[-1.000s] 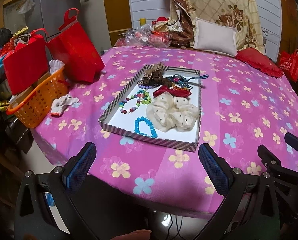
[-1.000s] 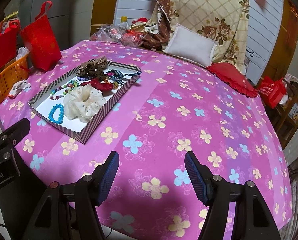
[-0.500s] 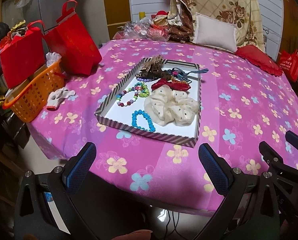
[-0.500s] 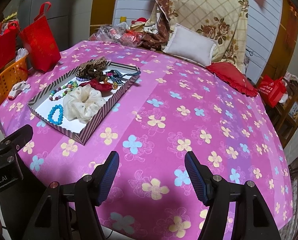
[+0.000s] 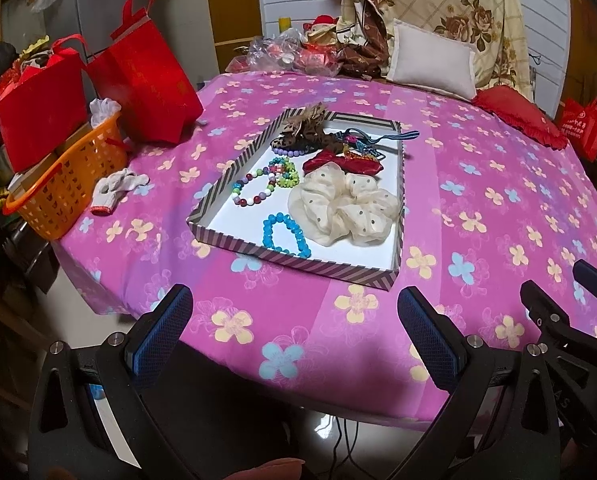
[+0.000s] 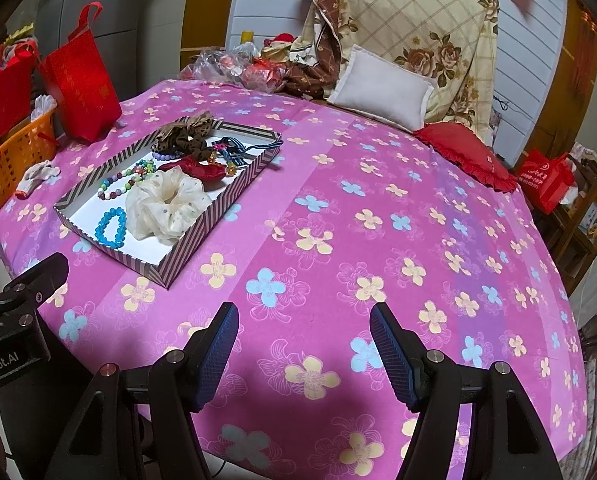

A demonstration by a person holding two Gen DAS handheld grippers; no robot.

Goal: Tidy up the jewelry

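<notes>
Pink floral tablecloth (image 6: 338, 208), cluttered room.

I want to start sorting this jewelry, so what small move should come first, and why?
Probably move the left gripper forward toward the blue bead bracelet: it lies nearest in the striped tray, both grippers have open, empty jaws, and the right gripper sits farther off.

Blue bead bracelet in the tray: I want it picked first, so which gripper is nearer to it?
Left. The left gripper faces the blue bead bracelet straight ahead, just short of the tray; the right gripper sits farther off to the bracelet's right.
</notes>
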